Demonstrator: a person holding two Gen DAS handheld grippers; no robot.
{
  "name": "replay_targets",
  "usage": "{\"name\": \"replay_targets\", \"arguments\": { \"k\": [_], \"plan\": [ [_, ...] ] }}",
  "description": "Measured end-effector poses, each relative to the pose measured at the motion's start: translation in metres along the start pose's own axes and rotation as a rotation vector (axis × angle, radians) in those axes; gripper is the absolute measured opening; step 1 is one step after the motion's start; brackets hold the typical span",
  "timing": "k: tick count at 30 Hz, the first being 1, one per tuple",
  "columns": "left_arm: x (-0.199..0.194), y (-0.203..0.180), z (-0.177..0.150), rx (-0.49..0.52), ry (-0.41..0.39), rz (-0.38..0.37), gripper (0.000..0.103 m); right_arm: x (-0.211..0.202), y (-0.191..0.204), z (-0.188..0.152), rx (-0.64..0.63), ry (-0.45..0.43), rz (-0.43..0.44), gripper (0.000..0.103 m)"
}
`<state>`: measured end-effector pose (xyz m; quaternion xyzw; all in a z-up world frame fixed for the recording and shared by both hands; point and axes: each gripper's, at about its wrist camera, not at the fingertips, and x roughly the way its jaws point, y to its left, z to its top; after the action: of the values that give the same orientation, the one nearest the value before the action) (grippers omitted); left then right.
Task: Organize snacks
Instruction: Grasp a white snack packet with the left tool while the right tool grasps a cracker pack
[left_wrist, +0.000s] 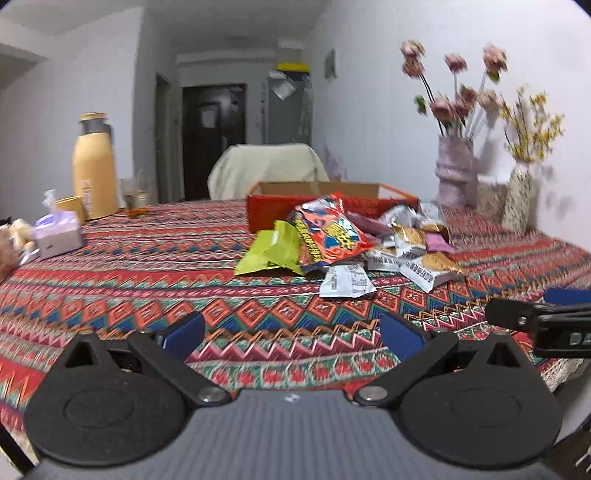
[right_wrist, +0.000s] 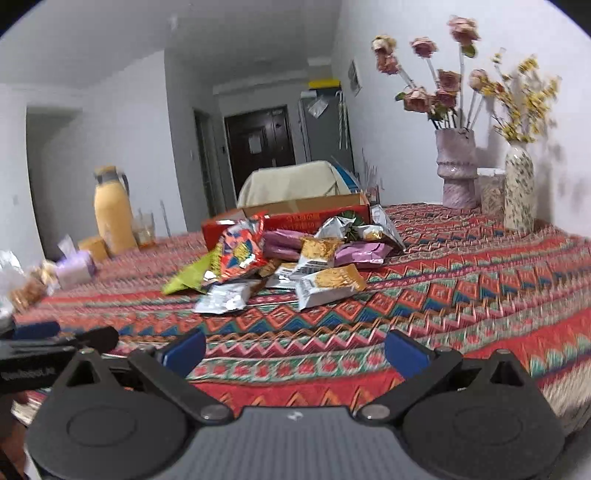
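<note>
**Two empty grippers, one untouched pile of snacks**

Both tools sit low over the near edge of the table, w/ nothing picked up yet. The left gripper has its blue fingers spread wide and nothing between them; the right gripper is the same, spread and empty. Each shows at the edge of the other's view, so they are side by side.

The snack pile lies mid-table on the patterned tablecloth, heaped just in front of the red box, which is open on top (prob. where the packets belong, though that is a guess). Nearest the tools are a white packet and a noodle packet; a green bag and a big orange bag lean on the left of the heap.

Judged step: the very start, approach only. Next move calls for reaching fwd to a loose packet at the front edge, closing on one flat end, then lifting it over the box wall. Foil packets look slippery and overlap, so one pull could drag its neighbours.
</note>
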<state>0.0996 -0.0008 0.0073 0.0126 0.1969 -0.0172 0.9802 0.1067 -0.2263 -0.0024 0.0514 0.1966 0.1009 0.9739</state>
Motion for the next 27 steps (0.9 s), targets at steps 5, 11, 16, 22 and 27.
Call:
{"name": "replay_targets", "arguments": {
  "k": [5,11,16,22,27],
  "plan": [
    [0.043,-0.009,0.03,0.022,0.037,-0.054,0.103,0.043,0.0,0.034,-0.133,0.056,-0.056,0.103],
    [0.108,-0.029,0.048,0.036,0.139,-0.131,0.088,0.11,-0.017,0.067,-0.172,0.165,-0.016,0.1],
    [0.149,-0.029,0.052,-0.01,0.258,-0.148,0.078,0.154,-0.021,0.076,-0.196,0.253,-0.006,0.095],
    [0.175,-0.026,0.054,-0.066,0.307,-0.143,0.075,0.184,-0.033,0.075,-0.151,0.337,0.015,0.086],
    [0.179,-0.03,0.055,-0.074,0.289,-0.136,0.047,0.189,-0.04,0.07,-0.14,0.349,0.026,0.075]
  ]
}}
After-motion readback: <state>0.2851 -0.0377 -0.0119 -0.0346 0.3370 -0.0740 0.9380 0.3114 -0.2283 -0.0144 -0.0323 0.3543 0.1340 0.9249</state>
